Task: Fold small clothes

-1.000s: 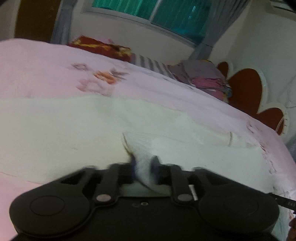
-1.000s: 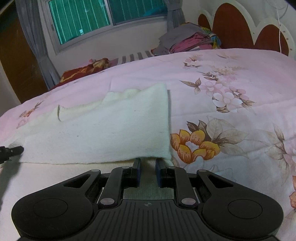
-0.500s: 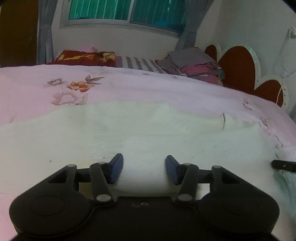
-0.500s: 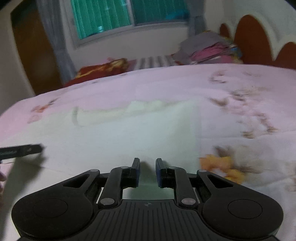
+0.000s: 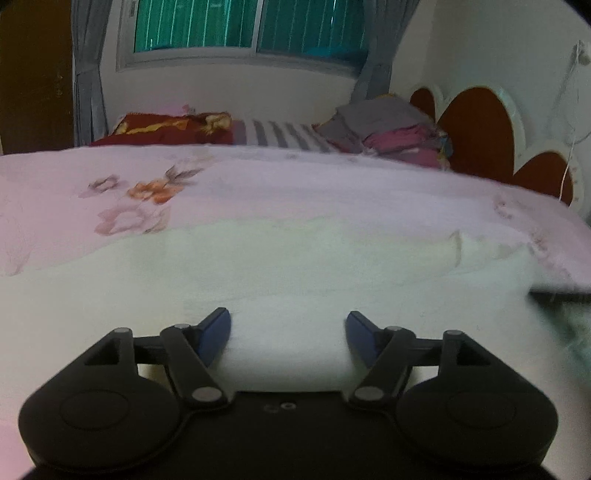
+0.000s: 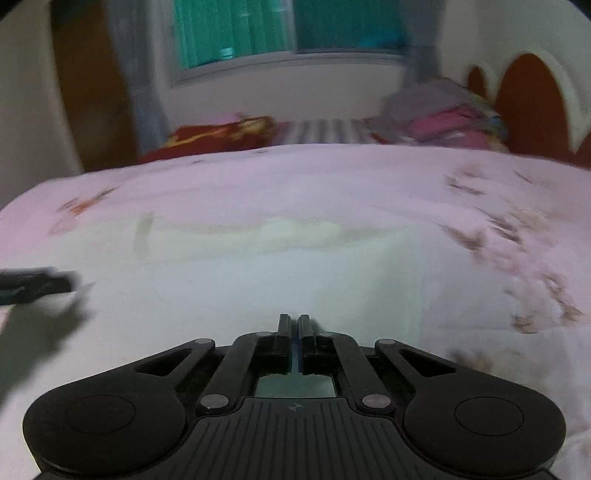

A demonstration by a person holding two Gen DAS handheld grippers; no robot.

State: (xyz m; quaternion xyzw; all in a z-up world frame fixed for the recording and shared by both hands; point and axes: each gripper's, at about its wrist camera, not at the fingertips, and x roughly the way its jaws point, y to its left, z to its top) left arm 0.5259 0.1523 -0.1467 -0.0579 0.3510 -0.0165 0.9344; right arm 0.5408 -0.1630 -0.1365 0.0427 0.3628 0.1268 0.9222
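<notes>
- On the pink flowered bedspread, just in front of both tools, we have the white cloth spread flat; its far edge looks doubled over into a ridge, which we read as a fold already laid.
- We judge the cloth lies this way so that its near edge stays within reach of both grippers for the next fold.
- Our left gripper sits low over the near part of the cloth with its blue-padded fingers set wide apart and nothing between them, so it holds nothing.
- Our right gripper points across the same cloth toward the window; its fingers stand together with only a thin slit between, and we cannot tell whether any cloth is pinched there.
- Both tools are held level, nearly parallel to the cloth, side by side; each one's dark tip shows at the edge of the other's view.
- Beyond the cloth, at the far side by the headboard, a pile of clothes waits, well apart from our work.
- The right view is blurred, so fine detail there is uncertain.
</notes>
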